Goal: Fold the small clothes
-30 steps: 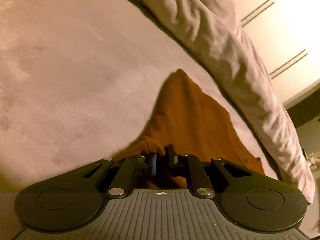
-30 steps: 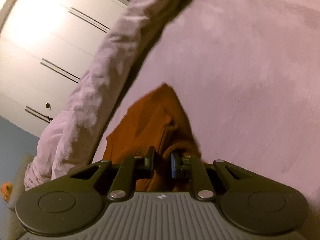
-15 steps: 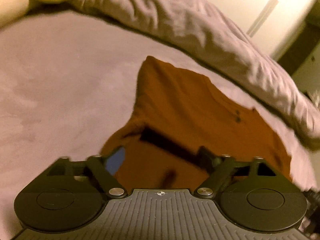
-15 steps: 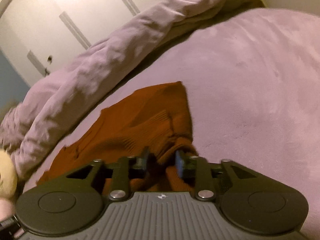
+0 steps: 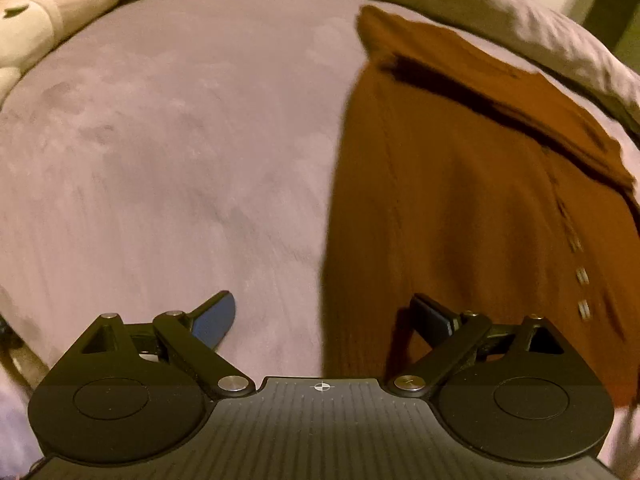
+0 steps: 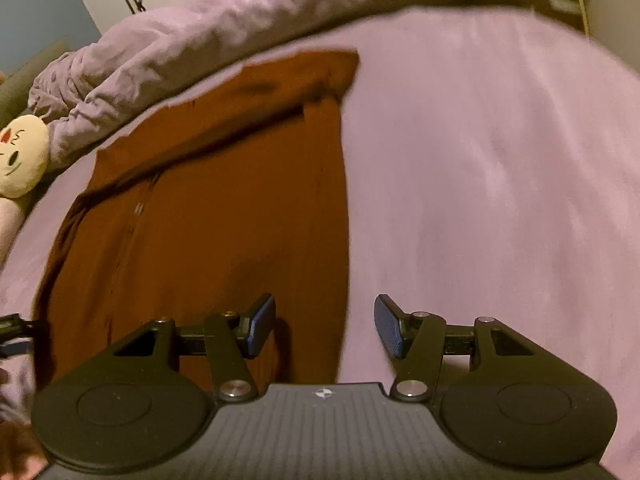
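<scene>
— Both grippers have let go of the rust-brown garment (image 5: 460, 184); it lies flat on the bed (image 5: 160, 140).
— Left gripper (image 5: 324, 320) wide, right gripper (image 6: 324, 326) opening, both empty; further folds probably remain.

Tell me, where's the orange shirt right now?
The orange shirt lies flat on the pink bedcover, left of centre in the right wrist view, just below the crumpled duvet.
</scene>
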The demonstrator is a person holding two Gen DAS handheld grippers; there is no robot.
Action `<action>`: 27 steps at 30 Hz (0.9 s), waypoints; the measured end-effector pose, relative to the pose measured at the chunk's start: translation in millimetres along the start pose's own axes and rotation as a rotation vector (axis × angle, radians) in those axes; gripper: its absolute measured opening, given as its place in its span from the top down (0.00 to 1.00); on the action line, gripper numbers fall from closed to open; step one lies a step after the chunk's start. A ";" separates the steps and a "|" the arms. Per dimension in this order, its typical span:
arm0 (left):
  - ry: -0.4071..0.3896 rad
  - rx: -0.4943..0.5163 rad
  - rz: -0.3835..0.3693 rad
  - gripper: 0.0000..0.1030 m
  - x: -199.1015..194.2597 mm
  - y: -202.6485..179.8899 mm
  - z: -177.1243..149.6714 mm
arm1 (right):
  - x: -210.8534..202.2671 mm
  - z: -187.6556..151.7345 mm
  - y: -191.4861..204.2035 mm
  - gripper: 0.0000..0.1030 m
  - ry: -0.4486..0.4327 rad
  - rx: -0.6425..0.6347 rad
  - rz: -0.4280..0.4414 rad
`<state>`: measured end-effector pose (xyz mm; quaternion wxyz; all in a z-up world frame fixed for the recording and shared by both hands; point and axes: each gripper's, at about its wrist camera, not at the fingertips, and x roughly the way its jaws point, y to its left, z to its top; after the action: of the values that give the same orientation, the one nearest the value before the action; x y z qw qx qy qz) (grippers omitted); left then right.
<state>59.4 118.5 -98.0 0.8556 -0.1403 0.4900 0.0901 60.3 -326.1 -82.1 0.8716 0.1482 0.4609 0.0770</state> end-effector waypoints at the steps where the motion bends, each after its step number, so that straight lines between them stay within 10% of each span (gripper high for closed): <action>1: 0.004 0.007 -0.008 0.08 -2.2 -2.0 -3.1 | -1.2 -6.0 -1.6 0.49 0.011 0.003 0.012; 9: 0.029 0.071 0.002 0.15 2.7 -23.2 -10.4 | -1.0 -20.9 9.7 0.63 0.021 -0.021 0.034; 13: 0.015 0.083 0.018 0.25 -1.0 -20.6 -12.8 | 4.0 -22.7 15.7 0.89 0.020 -0.069 0.004; 21: 0.023 -0.001 -0.036 0.83 -7.7 6.8 -1.6 | -4.2 -22.7 -13.8 0.92 0.005 0.087 0.074; 27: 0.033 0.028 -0.061 0.61 -2.5 0.3 -2.4 | 5.6 -23.6 -11.2 0.91 0.032 0.072 0.039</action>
<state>56.1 118.0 -97.1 0.8517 -0.1449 0.5005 0.0547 43.9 -330.6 -102.7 0.8566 0.1873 0.4742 0.0794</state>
